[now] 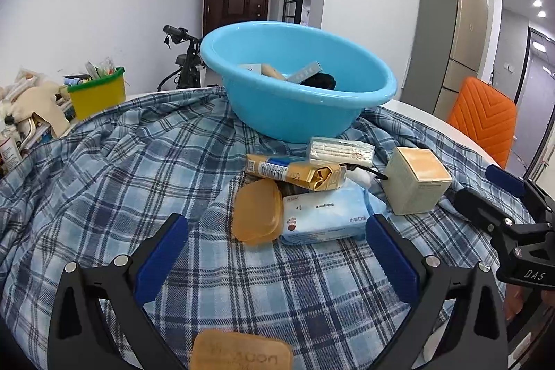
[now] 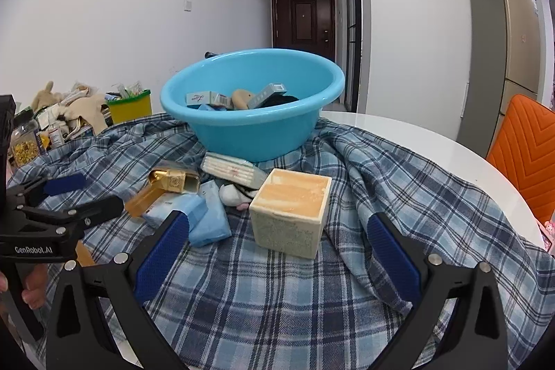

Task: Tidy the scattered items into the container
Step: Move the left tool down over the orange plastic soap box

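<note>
A blue basin (image 1: pixel 295 106) (image 2: pixel 249 130) stands at the back of the plaid cloth and holds small boxes and a dark item. In front of it lie a gold packet (image 1: pixel 295 170) (image 2: pixel 163 189), a cotton-swab pack (image 1: pixel 341 151) (image 2: pixel 232 170), an amber lid (image 1: pixel 257 212), a blue wipes pack (image 1: pixel 322 219) (image 2: pixel 204 221) and a cream square box (image 1: pixel 414 181) (image 2: pixel 291 212). My left gripper (image 1: pixel 277 238) is open just short of the amber lid and wipes. My right gripper (image 2: pixel 277 234) is open in front of the cream box.
A yellow bin (image 1: pixel 97 94) (image 2: pixel 131 108) and a heap of clutter (image 1: pixel 31 106) sit at the far left. An orange chair (image 1: pixel 484 120) (image 2: pixel 527 162) stands right of the white table (image 2: pixel 416 141). A wooden piece (image 1: pixel 241 351) lies near my left gripper's base.
</note>
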`<state>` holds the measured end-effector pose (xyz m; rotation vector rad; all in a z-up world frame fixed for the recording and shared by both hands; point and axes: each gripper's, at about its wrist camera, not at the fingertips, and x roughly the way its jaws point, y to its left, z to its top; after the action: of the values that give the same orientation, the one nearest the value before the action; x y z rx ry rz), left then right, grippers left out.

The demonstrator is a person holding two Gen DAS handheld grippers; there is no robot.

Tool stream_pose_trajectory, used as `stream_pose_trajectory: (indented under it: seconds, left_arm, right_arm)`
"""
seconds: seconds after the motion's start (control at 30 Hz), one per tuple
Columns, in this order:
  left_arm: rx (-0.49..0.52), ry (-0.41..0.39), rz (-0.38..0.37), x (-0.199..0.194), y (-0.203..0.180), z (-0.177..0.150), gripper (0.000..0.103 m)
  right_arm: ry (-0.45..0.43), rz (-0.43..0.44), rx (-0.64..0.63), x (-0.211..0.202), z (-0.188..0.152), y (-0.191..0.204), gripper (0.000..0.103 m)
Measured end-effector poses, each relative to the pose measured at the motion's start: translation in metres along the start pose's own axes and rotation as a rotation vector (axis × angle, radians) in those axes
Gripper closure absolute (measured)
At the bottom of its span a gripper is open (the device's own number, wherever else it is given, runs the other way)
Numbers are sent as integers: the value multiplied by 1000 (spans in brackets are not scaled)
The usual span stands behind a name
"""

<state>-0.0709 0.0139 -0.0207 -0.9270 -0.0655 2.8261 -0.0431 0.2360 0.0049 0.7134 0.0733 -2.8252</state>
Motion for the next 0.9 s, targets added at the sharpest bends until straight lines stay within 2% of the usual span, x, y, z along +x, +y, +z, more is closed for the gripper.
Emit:
stream_pose_trajectory:
  seconds: [0.43, 0.57, 0.7, 0.9]
  left_arm:
    - [9, 27, 8, 28, -3, 11, 0]
    - [20, 49, -8, 36, -4, 13, 0]
    - [18, 106, -11, 48, -3, 13, 0]
    - [7, 122, -22, 51, -1, 12, 0]
  right_arm:
    - [34, 9, 12, 23, 7, -3, 1]
    - [56, -9, 0, 27, 7, 0, 1]
    - [65, -15, -2, 29, 7, 0, 1]
    - [57, -19, 3, 28, 7, 0, 1]
